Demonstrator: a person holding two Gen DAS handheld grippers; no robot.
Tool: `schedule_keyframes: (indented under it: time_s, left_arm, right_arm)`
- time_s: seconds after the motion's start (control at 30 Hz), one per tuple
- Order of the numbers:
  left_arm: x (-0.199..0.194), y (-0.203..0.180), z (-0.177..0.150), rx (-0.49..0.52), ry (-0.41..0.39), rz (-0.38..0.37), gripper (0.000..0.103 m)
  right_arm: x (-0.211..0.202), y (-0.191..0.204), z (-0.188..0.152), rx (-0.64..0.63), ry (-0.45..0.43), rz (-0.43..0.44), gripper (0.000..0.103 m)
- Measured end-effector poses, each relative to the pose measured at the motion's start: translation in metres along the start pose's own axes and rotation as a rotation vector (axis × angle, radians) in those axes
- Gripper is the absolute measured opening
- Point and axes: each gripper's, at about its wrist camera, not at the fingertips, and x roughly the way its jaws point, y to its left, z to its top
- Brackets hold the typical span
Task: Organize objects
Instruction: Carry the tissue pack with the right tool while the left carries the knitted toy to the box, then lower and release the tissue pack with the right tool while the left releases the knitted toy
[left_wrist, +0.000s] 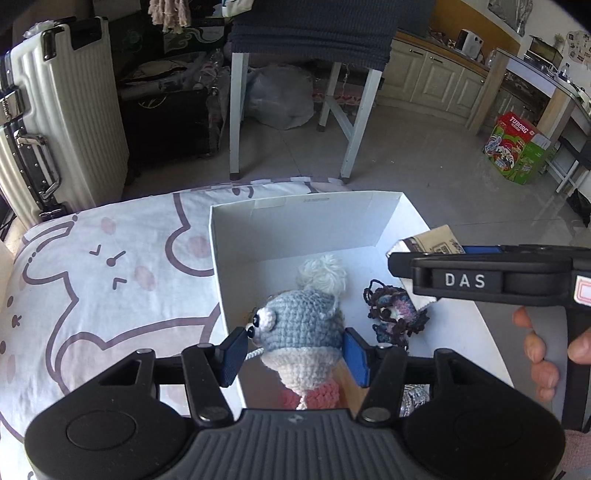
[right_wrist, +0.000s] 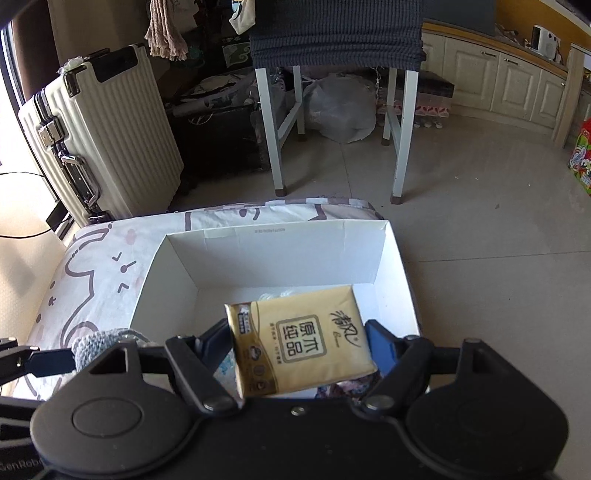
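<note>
My left gripper (left_wrist: 293, 349) is shut on a grey-blue crochet doll (left_wrist: 301, 328) with a white pompom, held above the near part of a white cardboard box (left_wrist: 295, 221). A dark crochet piece (left_wrist: 395, 314) lies inside the box to the doll's right. My right gripper (right_wrist: 299, 347) is shut on a tan tissue pack (right_wrist: 301, 345) and holds it above the same box (right_wrist: 280, 251). The right gripper's side (left_wrist: 480, 275) shows in the left wrist view over the box's right edge. The doll (right_wrist: 99, 345) shows at the left in the right wrist view.
The box sits on a bed with a cartoon-print sheet (left_wrist: 92, 280). Beyond are a cream suitcase (left_wrist: 55, 122), a white-legged table (left_wrist: 295, 92) with a grey cover, a plastic bag (left_wrist: 280, 96), a green carton (left_wrist: 517, 147) and tiled floor.
</note>
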Motion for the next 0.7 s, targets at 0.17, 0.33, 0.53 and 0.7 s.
schedule_keyframes:
  time_s: [0.17,0.33,0.53,0.7]
  left_arm:
    - [0.009,-0.014,0.012,0.016,-0.024,-0.041,0.056]
    - [0.033,-0.023,0.011,0.043,0.016,-0.039,0.056]
    - [0.065,-0.015,-0.003,0.068,0.094,0.006,0.056]
    - [0.082,-0.011,-0.004,0.085,0.129,0.017,0.056]
  right_arm:
    - [0.014,-0.017,0.013,0.025,-0.016,-0.003,0.078]
    - [0.033,-0.025,0.02,0.042,-0.007,0.002,0.078]
    - [0.06,-0.024,0.021,0.042,0.03,-0.001,0.078]
    - [0.078,-0.025,0.023,0.055,0.037,-0.002,0.078]
